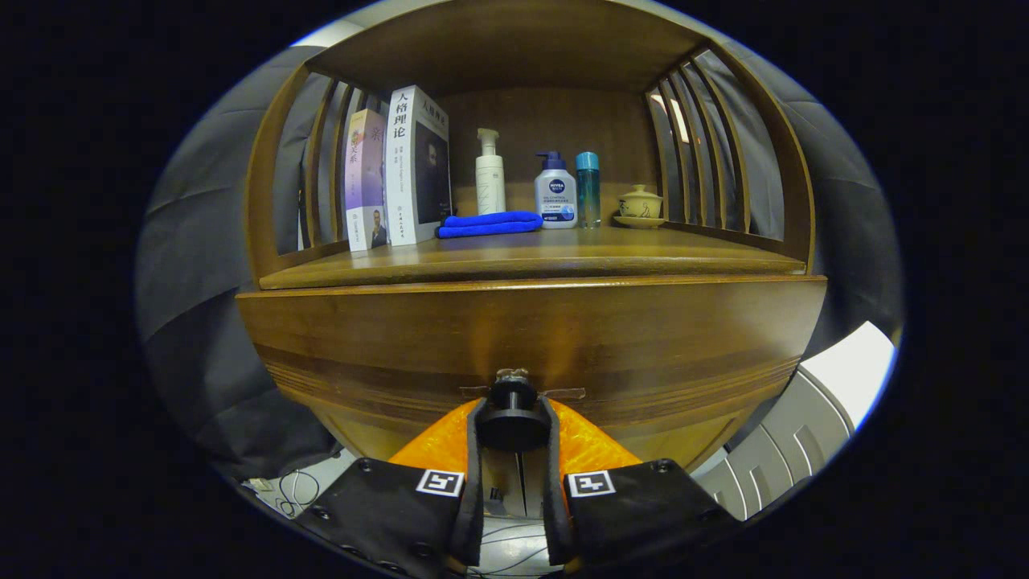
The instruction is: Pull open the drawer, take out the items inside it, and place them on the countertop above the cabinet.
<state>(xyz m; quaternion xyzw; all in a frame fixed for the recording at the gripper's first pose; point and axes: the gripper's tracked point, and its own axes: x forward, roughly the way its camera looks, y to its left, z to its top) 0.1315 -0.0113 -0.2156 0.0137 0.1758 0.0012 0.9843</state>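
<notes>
I have the gripper [513, 426] square to the drawer front [530, 338], its fingers clamped on either side of the dark knob [513, 418] dead ahead. The knob's stem points straight back at me, so the pull runs toward me.

Drawer [530, 338] contents hidden behind front.

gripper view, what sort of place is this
Likely a mock home corner in a booth: a wooden cabinet whose shelf holds books and toiletry bottles, with the tongs shut on its drawer knob.
</notes>
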